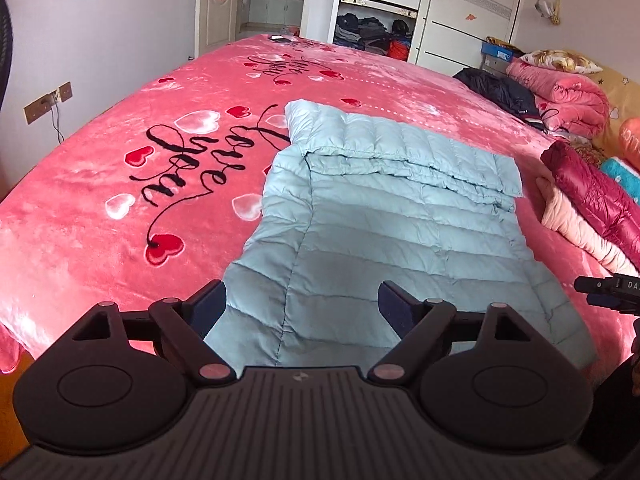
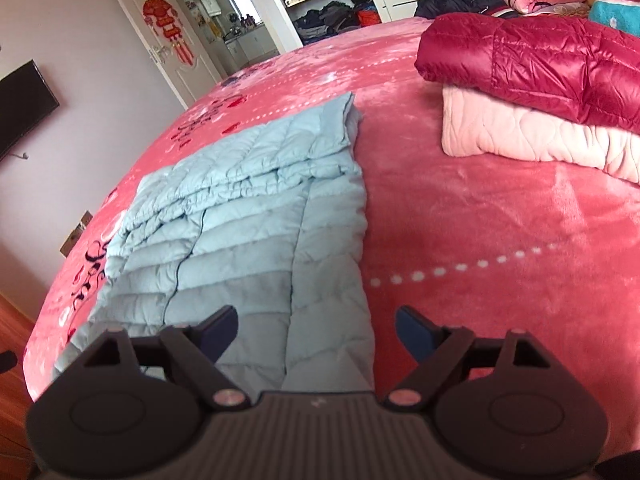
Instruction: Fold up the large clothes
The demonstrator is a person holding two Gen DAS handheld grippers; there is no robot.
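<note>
We hold the left gripper [image 1: 302, 300] with its jaws spread wide and nothing between the pads; the pale blue quilted jacket [image 1: 384, 216] lies directly ahead of and below its fingertips, flat on the pink blanket [image 1: 100, 208]. The right gripper [image 2: 316, 330] is likewise spread and empty, with the jacket's near right edge running forward between its fingers, its left finger over the fabric and its right finger over bare blanket. In the left wrist view a dark part of the right gripper shows at the right edge, just beside the jacket's near corner.

The jacket's far portion is already folded back toward us, forming a doubled band across the body. We judge the next fold starts from the near hem.

Hazards from this position:

1. Single-layer pinch. The padded shell is slippery and thick; a shallow bite at the hem may catch only the top layer, so that the fold opens when lifted.
2. Uneven lift. If one gripper closes further in than the other, the hem will skew and the fold will land crooked.
3. Blanket capture. The right gripper's outer finger stands over the plush blanket; closing there may drag it along.
4. Collision with the stack. The folded dark red jacket [image 2: 532, 68] on the pink quilted garment [image 2: 532, 136] lies forward and to the right of the right gripper; a wide swing could topple it.
</note>
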